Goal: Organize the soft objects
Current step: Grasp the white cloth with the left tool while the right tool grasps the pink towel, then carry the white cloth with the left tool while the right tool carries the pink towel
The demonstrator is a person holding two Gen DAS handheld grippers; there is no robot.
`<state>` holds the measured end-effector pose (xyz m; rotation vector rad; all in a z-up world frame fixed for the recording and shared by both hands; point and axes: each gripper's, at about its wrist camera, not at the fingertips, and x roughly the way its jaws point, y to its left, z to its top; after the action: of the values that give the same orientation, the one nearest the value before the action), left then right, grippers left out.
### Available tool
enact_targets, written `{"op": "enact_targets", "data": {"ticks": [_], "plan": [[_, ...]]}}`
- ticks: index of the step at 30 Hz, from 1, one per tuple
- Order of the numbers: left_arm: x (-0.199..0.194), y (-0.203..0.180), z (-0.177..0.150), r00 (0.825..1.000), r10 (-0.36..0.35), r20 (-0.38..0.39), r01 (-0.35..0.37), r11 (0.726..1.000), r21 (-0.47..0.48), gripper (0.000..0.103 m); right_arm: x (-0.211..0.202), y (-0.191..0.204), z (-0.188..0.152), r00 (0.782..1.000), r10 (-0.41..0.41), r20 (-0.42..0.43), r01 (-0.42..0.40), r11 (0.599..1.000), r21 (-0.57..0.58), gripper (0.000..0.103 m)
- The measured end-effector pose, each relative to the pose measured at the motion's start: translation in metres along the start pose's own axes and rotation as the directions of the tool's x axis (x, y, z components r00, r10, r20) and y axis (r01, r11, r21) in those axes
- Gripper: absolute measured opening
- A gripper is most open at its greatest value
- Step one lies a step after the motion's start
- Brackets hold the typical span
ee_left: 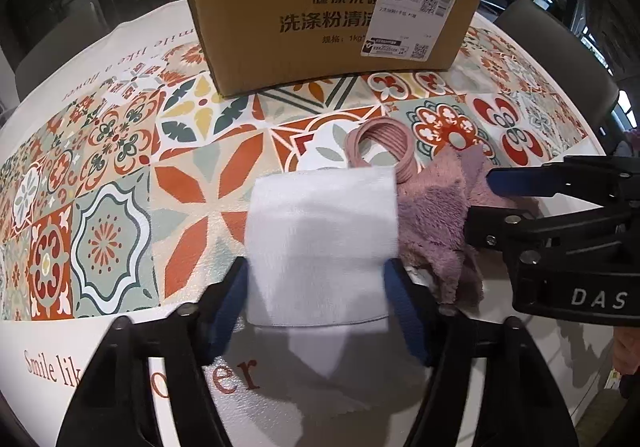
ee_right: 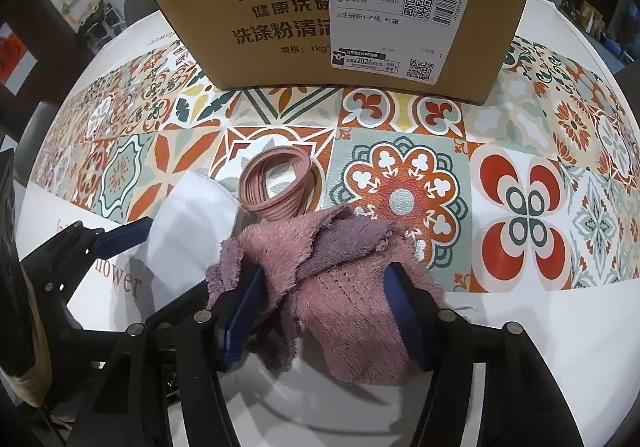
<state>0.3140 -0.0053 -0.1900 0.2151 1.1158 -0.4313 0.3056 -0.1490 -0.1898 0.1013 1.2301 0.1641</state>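
Observation:
My left gripper [ee_left: 318, 275] is shut on a white cloth [ee_left: 320, 247] and holds it above the table; the cloth also shows in the right wrist view [ee_right: 188, 231]. My right gripper [ee_right: 324, 287] is shut on a fluffy pink-purple cloth [ee_right: 320, 267], which is bunched between its blue pads; this cloth shows in the left wrist view [ee_left: 436, 223]. The right gripper appears at the right of the left wrist view [ee_left: 532, 199]. A bundle of pink hair ties [ee_left: 380, 147] lies on the table just beyond both cloths, also in the right wrist view [ee_right: 276, 187].
A brown cardboard box [ee_left: 332, 7] with a shipping label stands at the back of the table [ee_right: 384, 7]. A patterned tile tablecloth [ee_left: 120, 167] covers the round white table [ee_right: 560, 327]. Chairs stand around the far edge.

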Motion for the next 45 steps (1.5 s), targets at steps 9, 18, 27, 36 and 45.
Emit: {"op": "enact_targets", "data": {"ticks": [9,18,27,36,45], "plan": [[-0.005,0.000,0.000,0.999,-0.034,0.014,0.035,0.999,-0.028,0.018,-0.004,0.001,-0.003,0.999,0.042,0.002,-0.042,0.999,0.000,0.037],[-0.025,0.003,-0.001,0.997,-0.035,0.076,0.039,0.998,-0.052,0.008,-0.010,0.005,-0.004,0.998,0.057,0.017,-0.056,0.998,-0.016,0.018],[-0.053,0.002,-0.001,0.989,0.010,0.146,-0.001,0.998,-0.062,0.008,-0.030,0.010,-0.005,0.994,0.075,0.075,-0.072,0.997,-0.035,0.009],[-0.062,0.005,0.000,0.986,0.014,0.169,-0.001,0.997,-0.072,0.008,-0.036,0.012,-0.003,0.991,0.097,0.094,-0.094,0.995,-0.031,0.012],[-0.052,0.012,-0.005,0.992,-0.004,0.128,0.017,0.994,-0.105,0.008,-0.012,0.008,0.002,0.999,0.036,0.037,-0.035,0.999,-0.010,0.059]]}}
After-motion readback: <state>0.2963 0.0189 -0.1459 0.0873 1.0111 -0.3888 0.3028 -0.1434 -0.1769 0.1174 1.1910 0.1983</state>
